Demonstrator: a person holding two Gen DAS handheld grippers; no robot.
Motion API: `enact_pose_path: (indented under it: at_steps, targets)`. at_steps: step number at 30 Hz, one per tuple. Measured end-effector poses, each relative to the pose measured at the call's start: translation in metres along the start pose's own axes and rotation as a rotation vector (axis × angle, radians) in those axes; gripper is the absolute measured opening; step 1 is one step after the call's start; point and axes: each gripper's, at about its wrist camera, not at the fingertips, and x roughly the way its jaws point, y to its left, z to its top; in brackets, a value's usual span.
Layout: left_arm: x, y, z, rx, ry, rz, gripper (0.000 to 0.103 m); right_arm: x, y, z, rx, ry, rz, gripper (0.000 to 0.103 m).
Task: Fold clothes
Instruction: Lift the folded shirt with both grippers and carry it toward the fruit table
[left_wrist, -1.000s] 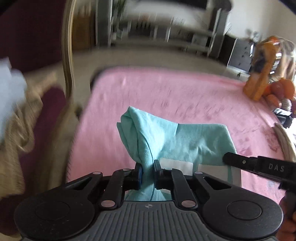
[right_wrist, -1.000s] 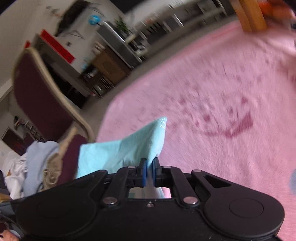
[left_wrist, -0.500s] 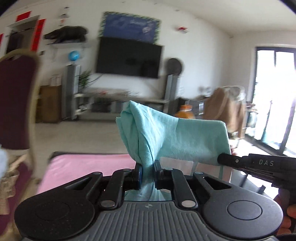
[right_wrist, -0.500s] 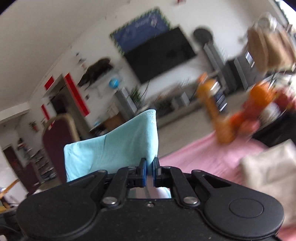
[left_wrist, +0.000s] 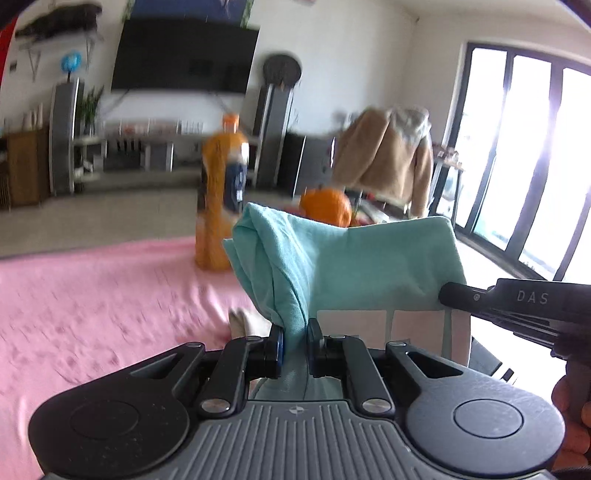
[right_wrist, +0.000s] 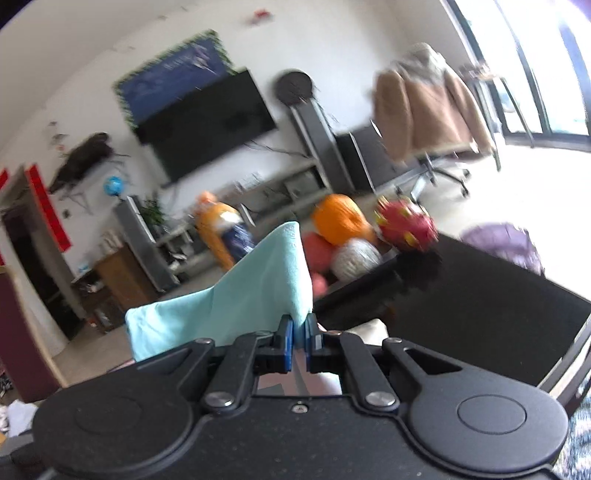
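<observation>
Left wrist view: the left tongs (left_wrist: 294, 341) are clamped on a bunched fold of the soft turquoise cotton garment (left_wrist: 347, 258), which stands up from the pads and stretches rightward in the air above the pink fuzzy worktop (left_wrist: 92, 302). At the right edge the black right tongs (left_wrist: 448, 293) pinch the garment's far corner, with a hand (left_wrist: 570, 406) just showing below. Behind the cloth stand a blurred orange plastic bottle (left_wrist: 218, 199) and a round orange fruit (left_wrist: 325, 206); a tan fleece jacket (left_wrist: 388, 155) hangs farther back.

Right wrist view: the right tongs (right_wrist: 298, 338) are closed tight on a thin edge of the same garment (right_wrist: 240, 299), which rises to a peak and trails off left. Beyond it, blurred, sit the bottle (right_wrist: 221, 229), the orange fruit (right_wrist: 340, 218) and a red dragon fruit (right_wrist: 404, 223).
</observation>
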Motion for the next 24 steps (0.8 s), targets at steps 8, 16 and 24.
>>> enact_pose_path:
  at_steps: [8, 16, 24]
  targets:
    - [0.071, 0.028, 0.003, -0.011, 0.086, 0.050, 0.014, 0.084, -0.013, -0.015, -0.018, 0.078, -0.051, 0.006]
    - [0.107, 0.055, 0.003, -0.008, 0.188, 0.233, 0.022, 0.116, -0.027, -0.029, -0.090, 0.172, -0.151, 0.039]
    - [0.070, 0.041, -0.018, 0.059, 0.253, 0.108, 0.021, 0.093, -0.035, -0.039, -0.032, 0.228, -0.136, 0.018]
